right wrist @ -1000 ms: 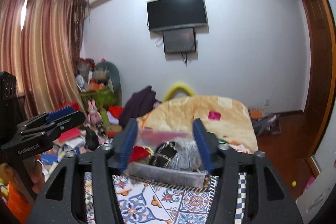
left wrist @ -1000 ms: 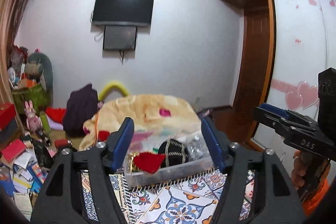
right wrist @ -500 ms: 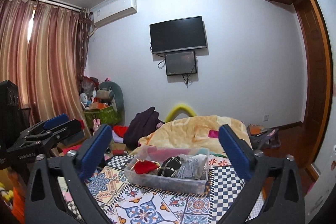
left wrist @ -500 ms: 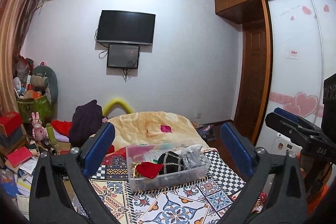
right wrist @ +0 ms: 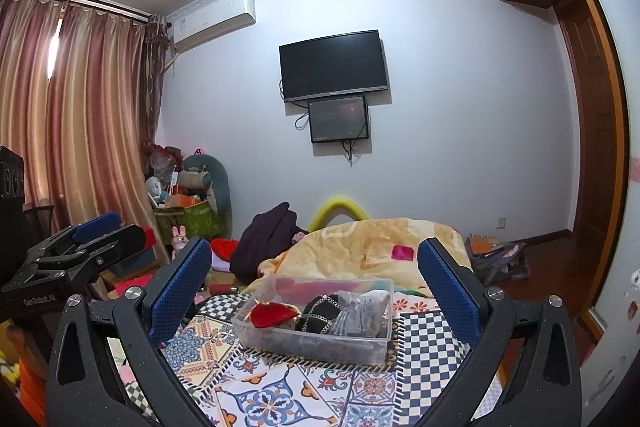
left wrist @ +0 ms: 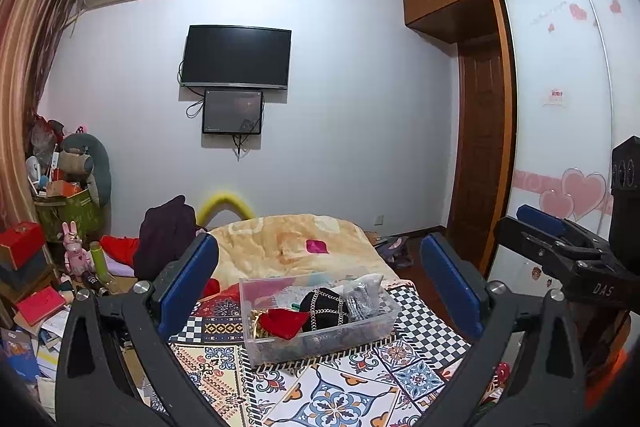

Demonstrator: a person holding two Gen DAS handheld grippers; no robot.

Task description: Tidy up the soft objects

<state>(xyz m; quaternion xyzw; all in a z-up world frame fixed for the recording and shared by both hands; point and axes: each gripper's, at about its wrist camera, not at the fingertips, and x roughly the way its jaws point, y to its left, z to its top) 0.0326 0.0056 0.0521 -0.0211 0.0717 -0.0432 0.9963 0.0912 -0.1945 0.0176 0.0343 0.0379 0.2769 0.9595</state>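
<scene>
Patterned bed cover (left wrist: 332, 399) carries the clear bin (left wrist: 320, 311) near its far edge; your left gripper (left wrist: 320, 287) and right gripper (right wrist: 316, 283) have pulled back, jaws now spread wide and empty. With the red pouch (right wrist: 274, 313) and black pouch (right wrist: 320, 309) inside, sorting looks finished.

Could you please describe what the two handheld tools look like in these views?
Both match: the left tool and right tool each have two matte black, skeletal fingers with triangular cut-outs, silver screws, and blue textured pads. Seen from the side, the left tool's body carries white "GenRobot.AI" lettering, the right tool's "DAS". Orange fabric shows below each, perhaps a sleeve. No cables visible.
</scene>
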